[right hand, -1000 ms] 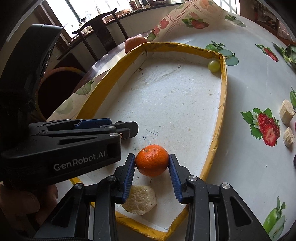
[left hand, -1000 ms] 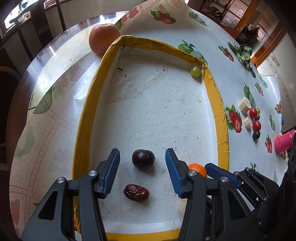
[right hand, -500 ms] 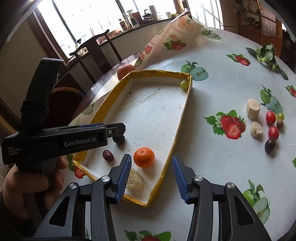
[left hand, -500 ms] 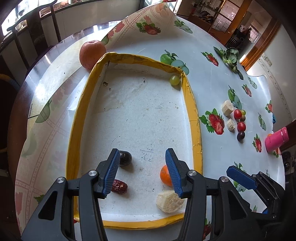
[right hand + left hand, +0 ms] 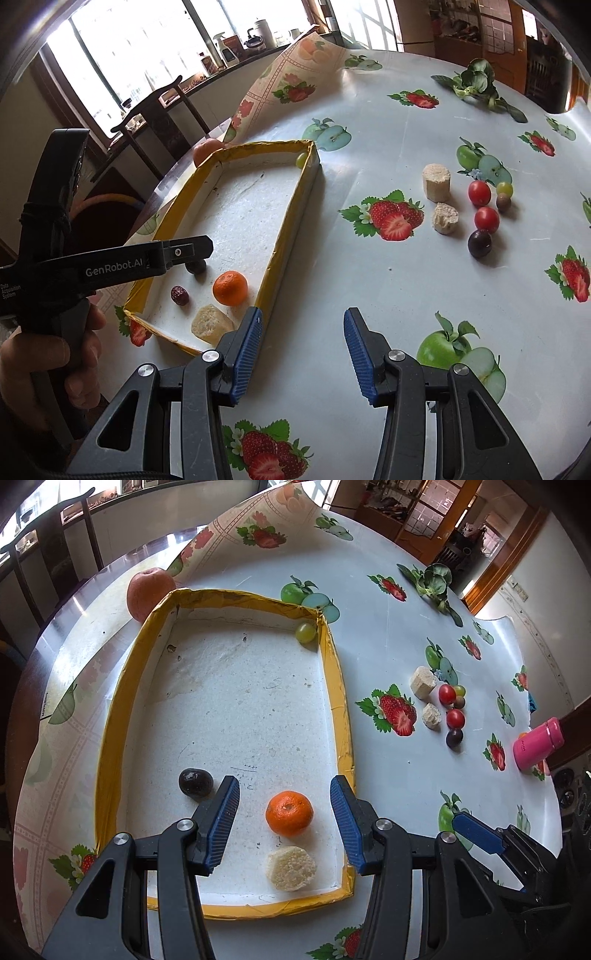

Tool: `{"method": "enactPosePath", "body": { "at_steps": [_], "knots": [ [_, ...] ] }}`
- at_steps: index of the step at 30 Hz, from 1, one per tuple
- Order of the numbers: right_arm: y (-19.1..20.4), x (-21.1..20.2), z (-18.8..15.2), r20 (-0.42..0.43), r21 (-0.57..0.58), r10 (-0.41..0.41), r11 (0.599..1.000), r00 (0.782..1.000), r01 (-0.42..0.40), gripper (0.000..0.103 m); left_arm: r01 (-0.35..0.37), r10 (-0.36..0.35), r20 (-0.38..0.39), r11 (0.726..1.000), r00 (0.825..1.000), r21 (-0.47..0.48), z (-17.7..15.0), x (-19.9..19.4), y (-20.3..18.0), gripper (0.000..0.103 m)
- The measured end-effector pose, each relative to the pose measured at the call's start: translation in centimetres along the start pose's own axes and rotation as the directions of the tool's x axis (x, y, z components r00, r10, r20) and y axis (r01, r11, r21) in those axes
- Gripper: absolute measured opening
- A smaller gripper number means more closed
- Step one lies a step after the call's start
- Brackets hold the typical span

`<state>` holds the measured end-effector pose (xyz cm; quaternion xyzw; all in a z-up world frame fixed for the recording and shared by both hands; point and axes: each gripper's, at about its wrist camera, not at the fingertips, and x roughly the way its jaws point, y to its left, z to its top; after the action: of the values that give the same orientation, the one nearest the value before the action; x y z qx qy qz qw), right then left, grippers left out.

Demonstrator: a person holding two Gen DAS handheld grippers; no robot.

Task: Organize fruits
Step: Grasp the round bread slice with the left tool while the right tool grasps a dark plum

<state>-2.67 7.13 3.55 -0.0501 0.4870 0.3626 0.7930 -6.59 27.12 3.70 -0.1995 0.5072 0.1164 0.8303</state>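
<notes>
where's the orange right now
The orange lies in the yellow tray near its front right corner, just behind a pale chunk; no jaws touch it.

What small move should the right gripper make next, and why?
Probably swing the open, empty right gripper toward the dark purple round fruit, nearest of the loose cluster outside the yellow-rimmed white tray; the small orange mandarin already lies inside.

This is a home dining room. The round bench wears a wipe-clean tablecloth printed with strawberries and apples, and a dark carved wooden chair stands at its far side. On the sill under the bright window sit a kettle, bottles and jars, with wood-framed glazed doors beyond.
</notes>
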Motion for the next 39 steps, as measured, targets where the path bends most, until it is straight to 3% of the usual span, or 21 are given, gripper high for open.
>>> {"method": "enactPosePath", "body": {
  "at_steps": [25,39],
  "knots": [
    [-7.9,-1.6,-2.2,0.006,0.151,-0.081,0.985,0.997,0.079,0.048,0.072,-0.067,-0.060,0.994,0.996,0.085,-0.4,2.1,-6.3,0.050],
    [-12.9,0.3,0.5,0.039,0.235,-0.152,0.962,0.988,0.139,0.048,0.131,-0.121,-0.099,0.986,0.988,0.105,3.5,6.0,-11.8,0.050]
  ]
}}
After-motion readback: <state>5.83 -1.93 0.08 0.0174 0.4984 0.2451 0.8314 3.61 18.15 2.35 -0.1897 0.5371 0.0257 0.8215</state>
